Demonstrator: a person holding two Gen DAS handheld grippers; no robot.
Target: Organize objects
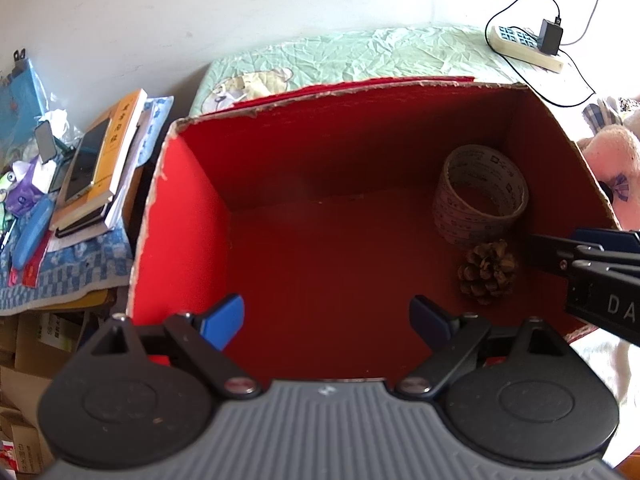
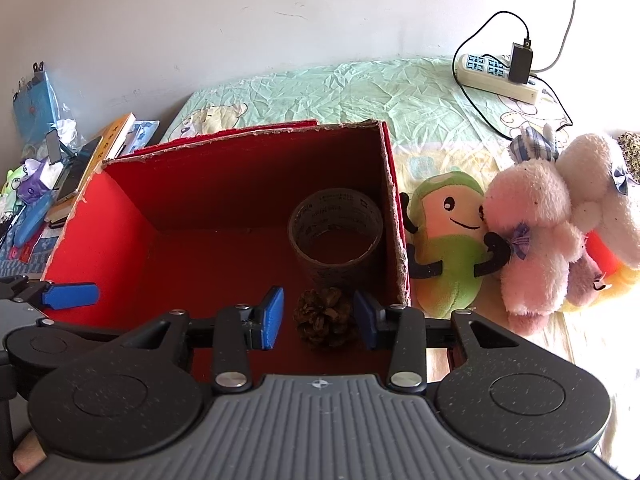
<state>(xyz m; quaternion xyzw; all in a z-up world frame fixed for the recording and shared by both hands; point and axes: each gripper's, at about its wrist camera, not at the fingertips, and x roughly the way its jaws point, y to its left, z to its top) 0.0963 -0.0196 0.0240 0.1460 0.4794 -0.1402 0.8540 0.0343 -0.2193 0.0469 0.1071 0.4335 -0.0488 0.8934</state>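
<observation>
**Pine cone and tape roll in the red box, both grippers at its near edge**

The red cardboard box (image 2: 120, 216) stands open on a bed covered by a pale green sheet (image 2: 360, 92). Everything below is placed against this box.

Inside it, in the far right corner, a roll of tape (image 2: 335, 232) stands with its hole upward, close to the right wall. Just in front of the roll, on the box floor, lies a brown pine cone (image 2: 325, 318).

The right gripper (image 2: 319, 318) hangs over the near right part of the box, and its blue pads (image 2: 272, 318) stand on either side of the pine cone. The jaws are partly spread; a narrow gap shows between each pad and the cone, so nothing is pinched.

The left gripper (image 1: 326, 322) hovers over the near middle of the box with its jaws spread wide and only bare red floor between them.

Outside the right wall of the box, a green plush toy (image 2: 448, 240) with a smiling face lies just beside it, and a pink plush toy (image 2: 532, 240) leans against the green one. Beyond the box's far right corner, a white power strip (image 2: 496, 78) with a black charger (image 2: 520, 63) plugged in lies on the sheet. To the left of the box a stack of books (image 1: 100, 168) and other clutter fill a low surface.
</observation>
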